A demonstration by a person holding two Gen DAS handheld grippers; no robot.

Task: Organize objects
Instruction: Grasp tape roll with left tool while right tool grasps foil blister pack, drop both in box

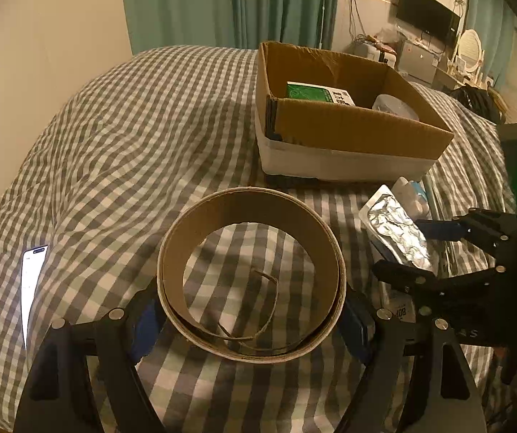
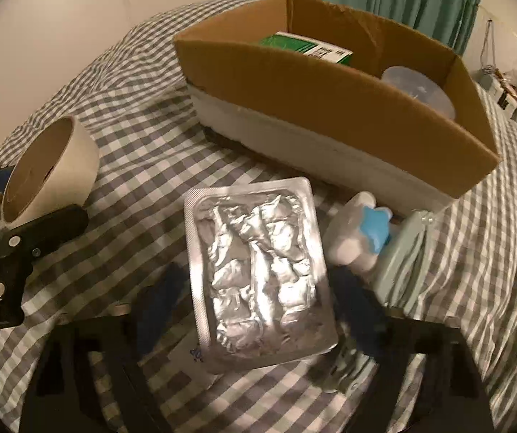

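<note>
My left gripper is shut on a wide cardboard tape roll, pads pressing its two sides, held above the checked bedspread; it also shows in the right wrist view. My right gripper straddles a silver foil blister pack, also seen in the left wrist view; its fingers are motion-blurred and lie close to the pack's edges. An open cardboard box stands beyond, holding a green box and a clear round container.
A white bottle with a blue cap and a pale green packet lie right of the pack. A lit phone lies on the bedspread at left. Curtains, a TV and a desk stand behind.
</note>
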